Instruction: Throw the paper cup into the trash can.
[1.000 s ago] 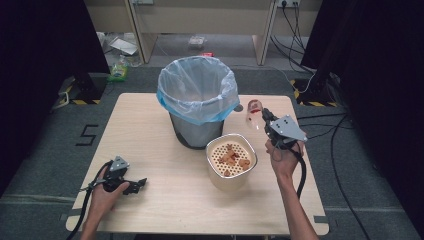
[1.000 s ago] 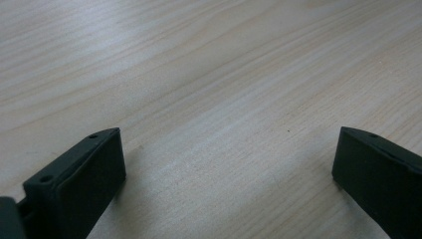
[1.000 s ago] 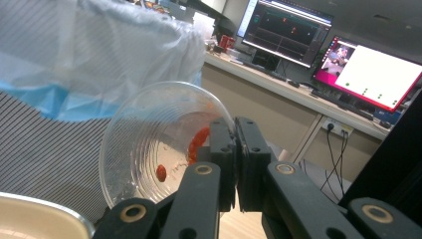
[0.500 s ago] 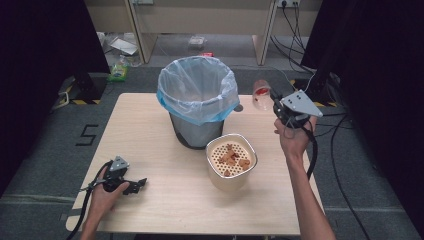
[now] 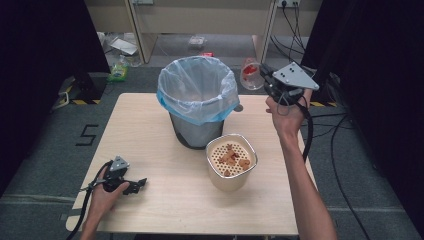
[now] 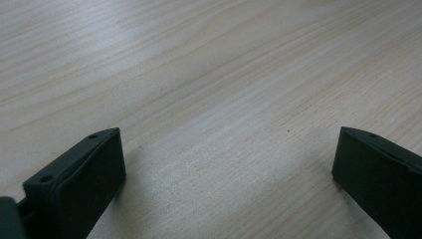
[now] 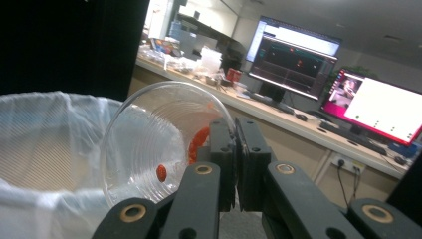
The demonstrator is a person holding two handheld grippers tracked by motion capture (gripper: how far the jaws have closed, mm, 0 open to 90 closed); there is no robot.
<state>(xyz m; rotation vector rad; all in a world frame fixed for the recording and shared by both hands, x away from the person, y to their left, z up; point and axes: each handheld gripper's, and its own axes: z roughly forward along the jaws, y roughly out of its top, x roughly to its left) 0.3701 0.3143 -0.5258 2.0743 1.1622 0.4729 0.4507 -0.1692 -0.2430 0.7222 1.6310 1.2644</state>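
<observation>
Clear plastic cup, pinched by its rim in the right gripper, jaws all but closed on the thin wall; held high and tipped on its side, mouth toward the lined bin, probably to shake out what is left inside. Seen in the right gripper view: cup nearly empty, one small red bit near the lower wall, a red smear close to the jaws, bin liner just below and beside the mouth. Cup not quite above the bin opening in the high view, just off its right edge, over the table's far side, so likely needs carrying a little further left before anything drops cleanly inside.

Left gripper down on the wooden table at the near left corner, jaws spread wide and holding nothing; bare wood grain between them in the left gripper view; parked there, apparently idle and out of the way.

Between the two hands: cream container with a perforated insert and orange-brown pieces on it, just in front of the bin, touching or nearly so. Nothing between cup and bin; only the puffed-up liner rim to clear. Cables and clutter on the floor beyond, well apart from the work
</observation>
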